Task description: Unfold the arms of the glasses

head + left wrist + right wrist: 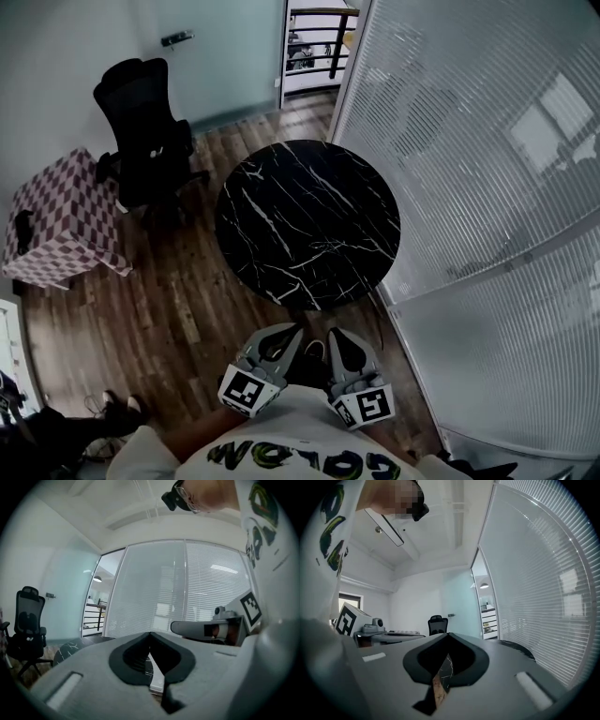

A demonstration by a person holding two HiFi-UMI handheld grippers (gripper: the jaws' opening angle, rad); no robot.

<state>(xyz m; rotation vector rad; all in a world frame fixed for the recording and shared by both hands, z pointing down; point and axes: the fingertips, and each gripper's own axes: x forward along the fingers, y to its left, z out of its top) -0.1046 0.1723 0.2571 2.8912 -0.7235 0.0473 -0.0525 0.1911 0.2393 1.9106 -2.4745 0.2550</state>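
No glasses show in any view. A round black marble table (pixel 309 220) stands ahead of me with nothing visible on its top. My left gripper (pixel 292 330) and right gripper (pixel 336 334) are held side by side close to my body, short of the table's near edge, pointing level toward it. Both are shut with nothing between the jaws. In the left gripper view the jaws (pixel 150 634) meet in a closed seam, and the right gripper (pixel 206 629) shows beside them. The right gripper view shows its own jaws (pixel 449 634) closed the same way, with the table's edge (pixel 520 648) at the right.
A black office chair (pixel 141 131) stands at the far left on the wood floor, and a checkered box (pixel 61 220) sits beside it. A curved glass wall with blinds (pixel 487 187) runs along the right. A doorway with a railing (pixel 314 42) lies beyond the table.
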